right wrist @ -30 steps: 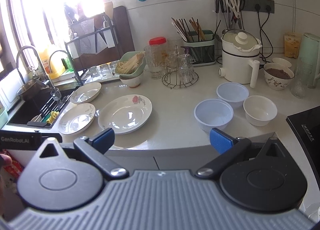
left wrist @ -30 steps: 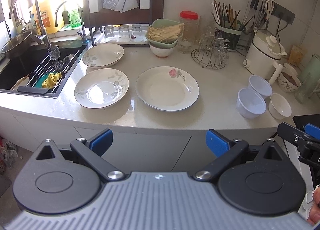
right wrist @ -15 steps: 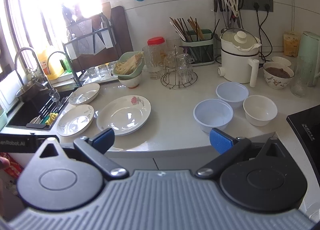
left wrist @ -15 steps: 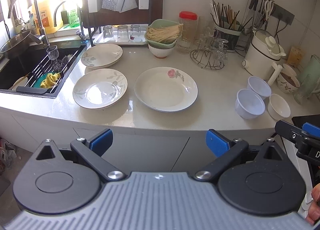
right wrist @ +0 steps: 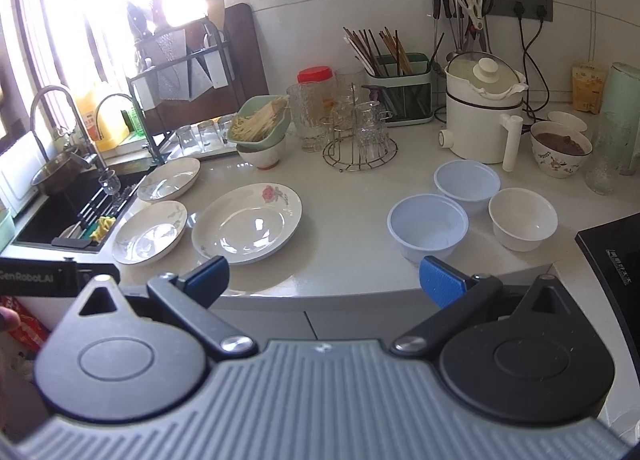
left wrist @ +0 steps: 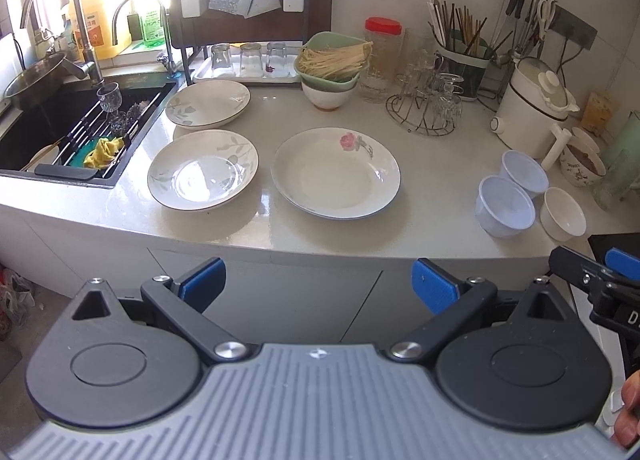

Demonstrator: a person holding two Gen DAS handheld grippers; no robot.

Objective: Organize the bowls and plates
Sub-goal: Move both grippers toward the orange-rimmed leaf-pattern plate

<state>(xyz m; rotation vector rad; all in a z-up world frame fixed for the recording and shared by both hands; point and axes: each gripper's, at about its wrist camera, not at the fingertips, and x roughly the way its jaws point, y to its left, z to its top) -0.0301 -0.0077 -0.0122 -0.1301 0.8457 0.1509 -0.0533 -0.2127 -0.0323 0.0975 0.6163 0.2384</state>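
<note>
Three plates lie on the white counter: a large rose plate (left wrist: 336,172) (right wrist: 248,222), a leaf plate (left wrist: 203,174) (right wrist: 150,237) left of it, and a second leaf plate (left wrist: 208,103) (right wrist: 169,179) behind. Two pale blue bowls (left wrist: 505,206) (left wrist: 525,173) and a white bowl (left wrist: 562,213) stand at the right; in the right wrist view they are the near blue bowl (right wrist: 427,227), the far blue bowl (right wrist: 467,185) and the white bowl (right wrist: 523,218). My left gripper (left wrist: 318,280) and right gripper (right wrist: 324,278) are open and empty, held in front of the counter edge.
A sink (left wrist: 52,132) with a rack and faucet is at the left. A green bowl of noodles (left wrist: 330,62), a glass rack (left wrist: 426,108), a chopstick holder (left wrist: 464,64), a white cooker (left wrist: 534,108) and a filled bowl (left wrist: 582,162) line the back. A black cooktop (right wrist: 614,256) is at the right.
Both grippers have drifted slightly; the counter shifts a little in view. Both stay open. Nothing on the counter has moved.
</note>
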